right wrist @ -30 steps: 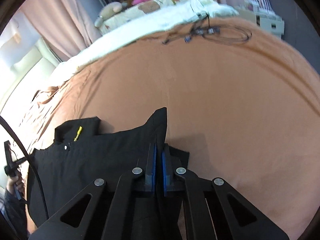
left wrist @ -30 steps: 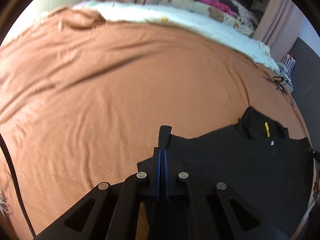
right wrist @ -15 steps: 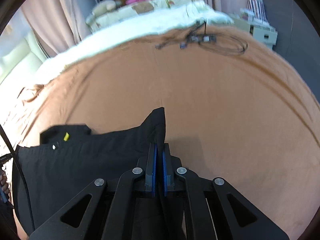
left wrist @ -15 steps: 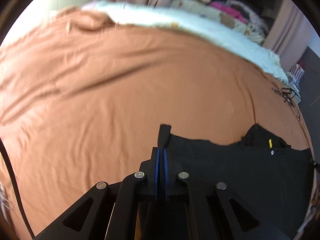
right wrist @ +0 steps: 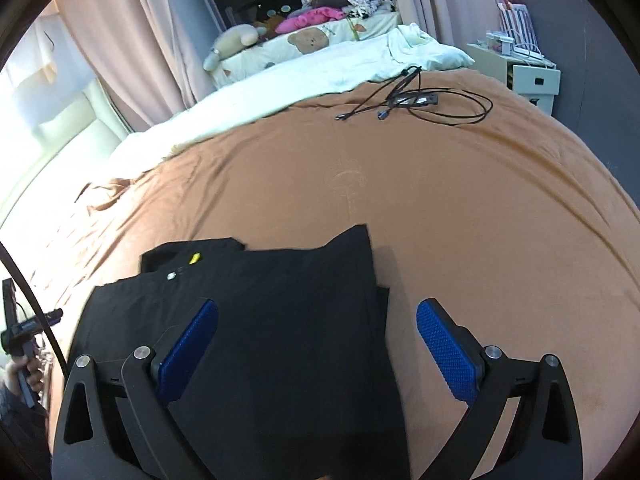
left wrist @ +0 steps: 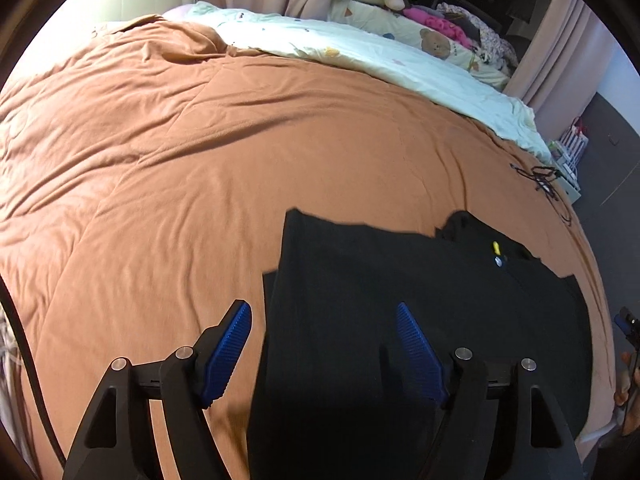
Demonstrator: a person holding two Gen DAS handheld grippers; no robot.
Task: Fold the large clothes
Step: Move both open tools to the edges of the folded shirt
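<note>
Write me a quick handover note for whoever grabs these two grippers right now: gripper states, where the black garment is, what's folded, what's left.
Left gripper: jaws have just been opening, now open and empty, above the garment's left edge.
Right gripper: jaws have just been opening, now open and empty, above the garment's right edge.
Black garment: released, lying flat on the orange bedspread at the near side, top layer folded over, yellow tag showing at its far edge.
Done: one fold laid down and let go.
Left: probably a further fold to make it compact; edges look slightly uneven, so tidy them.
Note: loose black cables lie at the bed's far side.
</note>
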